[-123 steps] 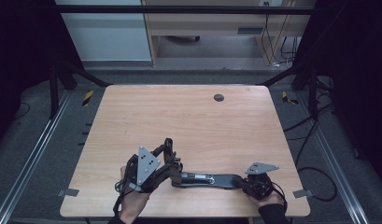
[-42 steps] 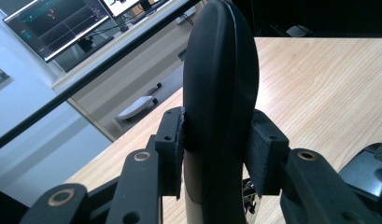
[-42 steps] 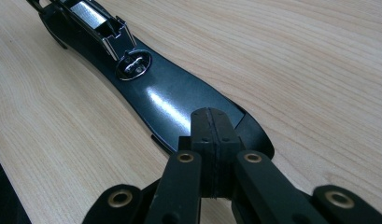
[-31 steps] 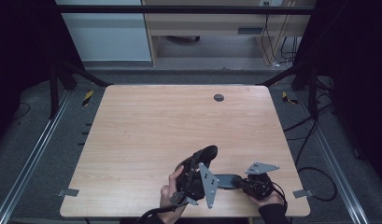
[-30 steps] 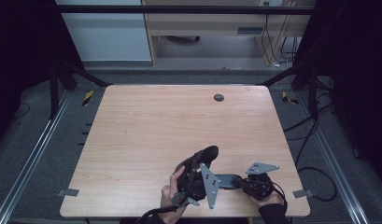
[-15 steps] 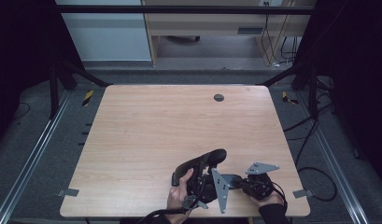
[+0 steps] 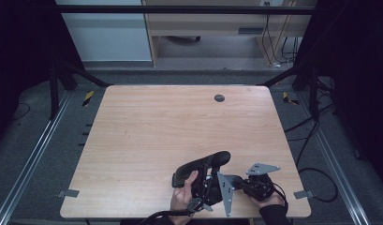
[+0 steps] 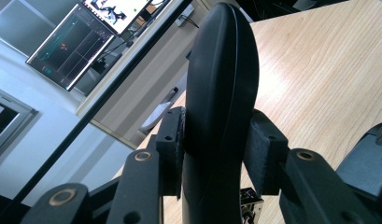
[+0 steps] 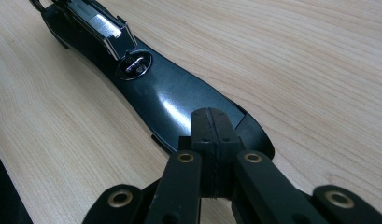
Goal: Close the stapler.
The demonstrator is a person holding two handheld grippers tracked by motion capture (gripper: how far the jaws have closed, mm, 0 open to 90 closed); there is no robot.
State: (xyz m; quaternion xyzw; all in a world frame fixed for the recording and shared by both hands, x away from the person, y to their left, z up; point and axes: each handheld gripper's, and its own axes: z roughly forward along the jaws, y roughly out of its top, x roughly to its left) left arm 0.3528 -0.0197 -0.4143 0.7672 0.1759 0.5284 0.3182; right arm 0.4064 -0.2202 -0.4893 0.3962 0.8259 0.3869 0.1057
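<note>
A black stapler lies opened near the table's front edge. Its upper arm (image 7: 203, 165) (image 8: 221, 93) is swung up off the base, and my left gripper (image 7: 206, 177) (image 8: 214, 149) is shut on it, one pad (image 8: 172, 140) on each side. The flat base (image 9: 170, 102) stretches away from my right gripper (image 7: 239, 183) (image 9: 212, 135), with the metal staple rail (image 9: 102, 25) at its far end. The right jaws are shut together, their tips resting on the base's near end. In the high view the left gripper hides most of the base.
The wooden table (image 7: 180, 122) has a dark round grommet (image 7: 219, 98) near its far edge. Both hands work close to the front edge (image 7: 133, 215). Metal frame rails (image 7: 34, 154) run along the table's sides, and cables (image 7: 315, 173) trail on the floor at the right.
The left gripper has shifted right and toward the front edge with the stapler's upper arm, which now lies more level. The right gripper has stayed on the base's end.
</note>
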